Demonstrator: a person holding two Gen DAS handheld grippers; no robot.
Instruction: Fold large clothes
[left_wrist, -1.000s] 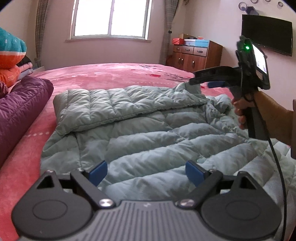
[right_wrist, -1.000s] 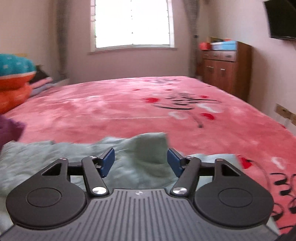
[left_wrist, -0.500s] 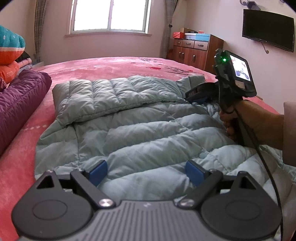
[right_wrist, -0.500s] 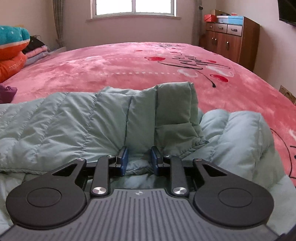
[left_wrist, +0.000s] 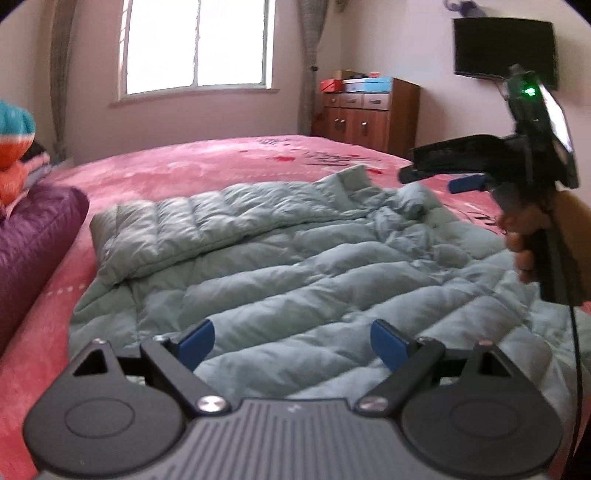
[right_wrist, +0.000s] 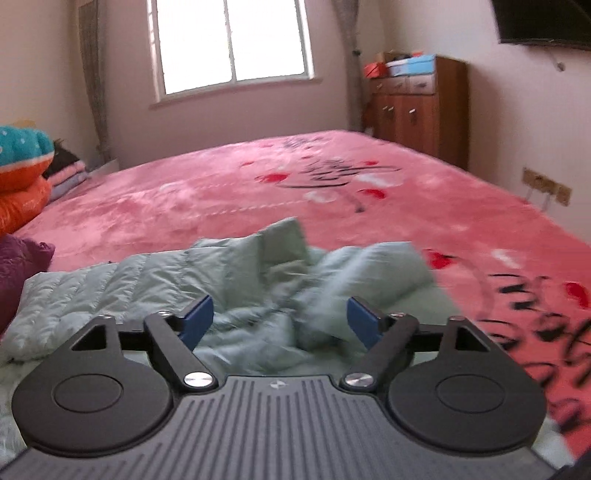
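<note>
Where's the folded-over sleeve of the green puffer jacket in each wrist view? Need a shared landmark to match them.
Left wrist: the folded sleeve lies across the jacket, left of centre, beyond the open left gripper.
Right wrist: the sleeve runs along the left of the picture, ahead and left of the open right gripper.
Shared landmark: the wooden dresser, right of the window in both.
</note>
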